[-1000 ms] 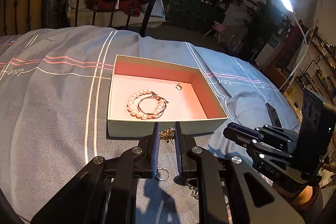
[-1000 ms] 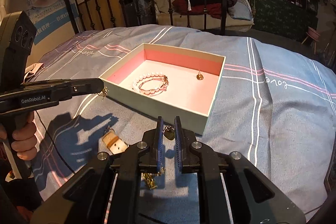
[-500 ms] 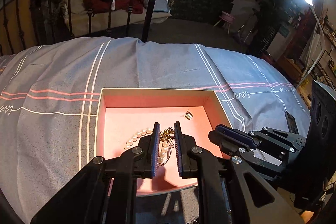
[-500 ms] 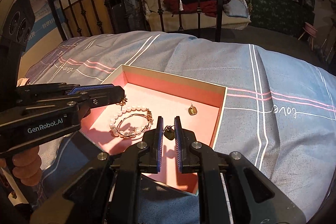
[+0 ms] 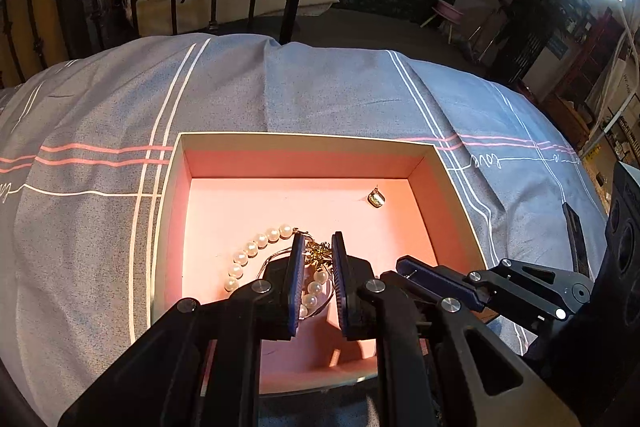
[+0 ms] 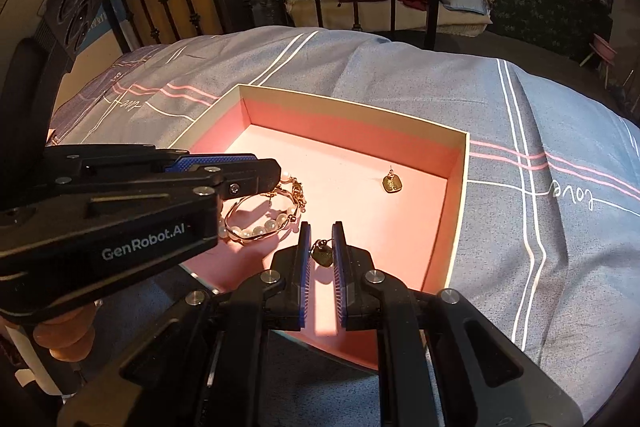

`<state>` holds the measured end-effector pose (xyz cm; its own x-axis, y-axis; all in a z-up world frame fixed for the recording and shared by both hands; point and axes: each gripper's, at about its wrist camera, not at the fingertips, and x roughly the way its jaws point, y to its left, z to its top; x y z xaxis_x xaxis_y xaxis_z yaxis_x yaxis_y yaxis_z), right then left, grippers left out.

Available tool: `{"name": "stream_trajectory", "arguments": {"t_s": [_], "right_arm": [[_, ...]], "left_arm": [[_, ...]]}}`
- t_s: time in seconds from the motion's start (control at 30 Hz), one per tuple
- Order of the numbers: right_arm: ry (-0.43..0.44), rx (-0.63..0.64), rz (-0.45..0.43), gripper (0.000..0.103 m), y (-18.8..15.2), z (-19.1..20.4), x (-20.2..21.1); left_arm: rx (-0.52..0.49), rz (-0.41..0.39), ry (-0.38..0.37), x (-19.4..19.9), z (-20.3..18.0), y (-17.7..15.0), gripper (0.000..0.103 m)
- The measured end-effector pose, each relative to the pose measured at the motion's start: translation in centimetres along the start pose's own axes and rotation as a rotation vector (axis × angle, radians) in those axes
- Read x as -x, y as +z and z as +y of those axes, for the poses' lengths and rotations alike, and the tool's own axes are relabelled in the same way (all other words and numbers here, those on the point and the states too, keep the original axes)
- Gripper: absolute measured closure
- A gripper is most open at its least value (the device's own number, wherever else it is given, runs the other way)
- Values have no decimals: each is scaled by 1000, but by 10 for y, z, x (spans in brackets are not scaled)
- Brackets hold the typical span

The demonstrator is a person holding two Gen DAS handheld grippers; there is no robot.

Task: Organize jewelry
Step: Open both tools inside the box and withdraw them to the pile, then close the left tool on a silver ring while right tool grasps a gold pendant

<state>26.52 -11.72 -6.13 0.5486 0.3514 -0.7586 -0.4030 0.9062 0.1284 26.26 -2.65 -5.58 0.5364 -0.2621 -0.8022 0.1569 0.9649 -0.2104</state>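
both tongs over the box, each with a piece to drop

left wrist view: the left tongs point(image 5: 316, 255) pinch a small gold charm point(image 5: 318, 253) between nearly closed jaws, hanging over the pink floor of the box point(image 5: 304, 137). right under them lies a pearl bracelet point(image 5: 256, 251) looped with a thin bangle, and a gold pendant point(image 5: 377, 197) sits alone near the far right corner. the right tongs point(image 5: 404, 265) reach in from the right side, low over the box's near right part. the box rests on a grey bed cover point(image 5: 100, 99) with white and pink stripes; the word "love" is stitched in script beside the box's far right corner.

right wrist view: the right tongs point(image 6: 320, 251) pinch a dark heart-shaped pendant point(image 6: 322, 254) by its small ring, jaws almost together, over the near part of the box point(image 6: 352, 105). the left tongs point(image 6: 264, 173) sit just above the bracelet point(image 6: 256, 223). their body reads "genrobot.ai"; "love" shows upside down on the cover at right.

step in hand, as i judge it: delivering two pieces into the box. the next move calls for lowering a little and letting the jaws part so each piece falls onto bare floor, the charm best set clear of the bracelet so they do not tangle.
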Motion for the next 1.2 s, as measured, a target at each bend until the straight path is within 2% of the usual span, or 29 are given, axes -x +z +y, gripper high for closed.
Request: {"name": "stream_trajectory", "arguments": {"t_s": [0.43,0.47,0.5,0.53,0.57,0.6,0.63,0.77,0.8,0.83,0.9,1.0,1.1,1.17,1.2], "right_arm": [[5,16,11,91,-4,4,2],[2,18,9,91,-4,5,3],[2,16,7,90,-5,5,4],[3,14,5,83,-5,5,6],[2,14,2,75,-5,6,8],[-2,15,-7,51,-6,6,11],[-12,17,-20,30,-6,7,15],[-50,18,-82,19,-9,9,40],[-55,13,-97,13,-12,9,48],[-59,8,-117,10,-16,8,57],[-62,-11,-152,10,-28,4,75],[-60,-54,-162,10,-56,-6,94],[-39,-85,-144,11,-86,-14,103],[-18,-87,-113,22,-103,-16,103],[-8,-83,-99,31,-110,-15,103]], "left_arm": [[-19,16,31,-4,-3,-1,89],[-20,13,34,-3,-3,0,88],[-17,8,39,-1,-3,0,83],[-14,1,37,2,-3,0,77],[-11,-11,39,6,-2,0,61],[-8,-29,48,10,-2,0,51],[-10,-45,50,15,-2,0,47],[-6,-87,37,39,0,-7,25],[-6,-103,23,47,1,-12,22],[-7,-116,17,55,3,-18,20],[-12,-141,10,71,7,-34,16],[-32,-150,5,85,14,-65,15],[-58,-126,65,86,18,-96,15],[-65,-96,61,82,19,-112,15],[-70,-77,63,79,19,-118,15]]}}
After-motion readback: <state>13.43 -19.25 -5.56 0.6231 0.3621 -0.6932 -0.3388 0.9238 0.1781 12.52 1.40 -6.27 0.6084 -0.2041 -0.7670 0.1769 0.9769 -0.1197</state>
